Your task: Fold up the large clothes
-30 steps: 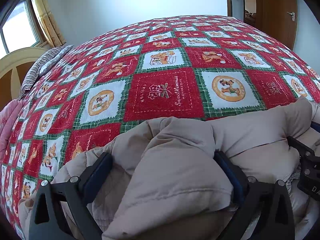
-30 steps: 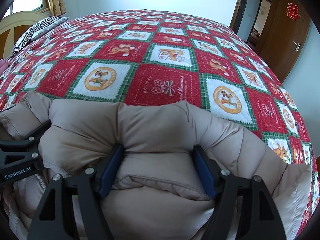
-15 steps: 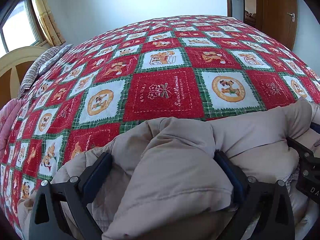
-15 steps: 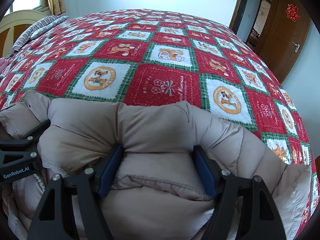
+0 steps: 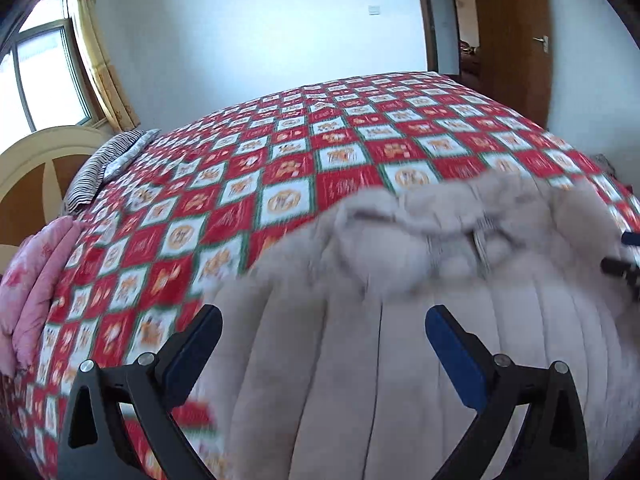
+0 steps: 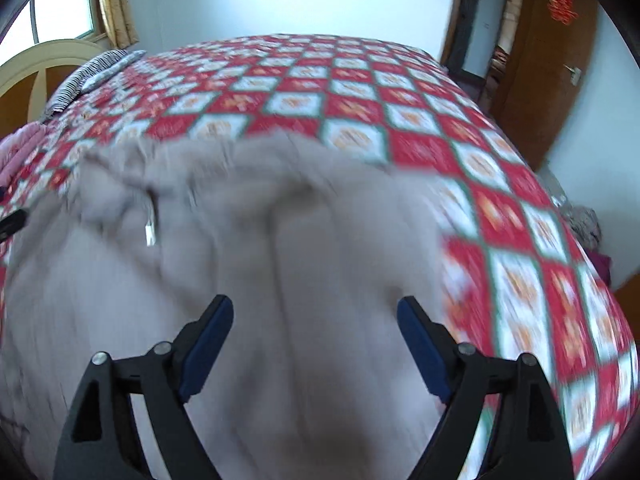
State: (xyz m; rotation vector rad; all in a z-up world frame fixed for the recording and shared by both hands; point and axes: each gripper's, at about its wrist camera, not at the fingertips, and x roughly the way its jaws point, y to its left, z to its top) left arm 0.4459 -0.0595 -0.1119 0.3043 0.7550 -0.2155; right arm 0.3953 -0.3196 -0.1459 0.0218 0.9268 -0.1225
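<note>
Hovering wide open above beige padded coat [image 5: 420, 360]: left gripper [image 5: 322, 334] and right gripper [image 6: 314, 320], just opened, empty; coat orientation blurred, cannot tell.

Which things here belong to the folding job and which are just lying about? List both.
Part of the job:
- beige padded coat, lying on the bed
- left gripper, jaws open, nothing held
- right gripper, jaws just opened wider, empty
- patchwork bedspread, the work surface

Just lying about:
- pink quilt
- striped pillow
- wooden door
- curtain
</note>
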